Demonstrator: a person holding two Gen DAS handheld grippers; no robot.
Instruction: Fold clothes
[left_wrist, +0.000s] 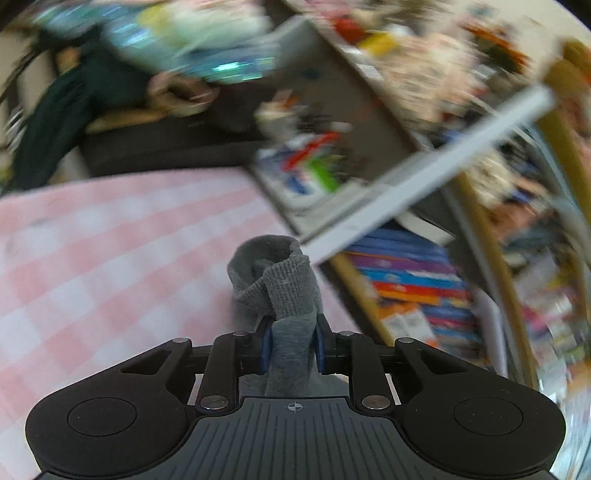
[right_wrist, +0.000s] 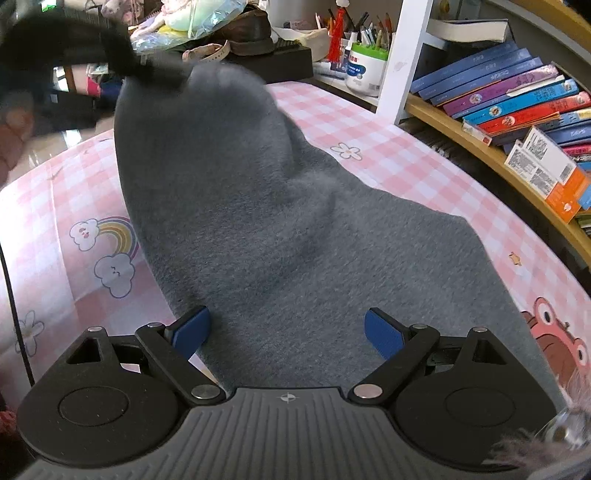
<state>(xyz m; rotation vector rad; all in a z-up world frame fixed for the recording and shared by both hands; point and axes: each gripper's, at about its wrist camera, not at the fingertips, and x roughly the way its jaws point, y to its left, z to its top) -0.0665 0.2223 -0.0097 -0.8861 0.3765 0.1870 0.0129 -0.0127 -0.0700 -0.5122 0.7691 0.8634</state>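
Note:
A grey garment lies spread over the pink checked tablecloth. Its far end is lifted off the table. My left gripper is shut on a ribbed edge of the grey garment and holds it bunched above the cloth. That gripper also shows blurred in the right wrist view, at the lifted end. My right gripper is open, its blue pads either side of the near part of the garment, not pinching it.
A curved wooden shelf of books runs along the right edge of the table. A white pen pot and cluttered bags stand at the far end. The left wrist view is motion-blurred.

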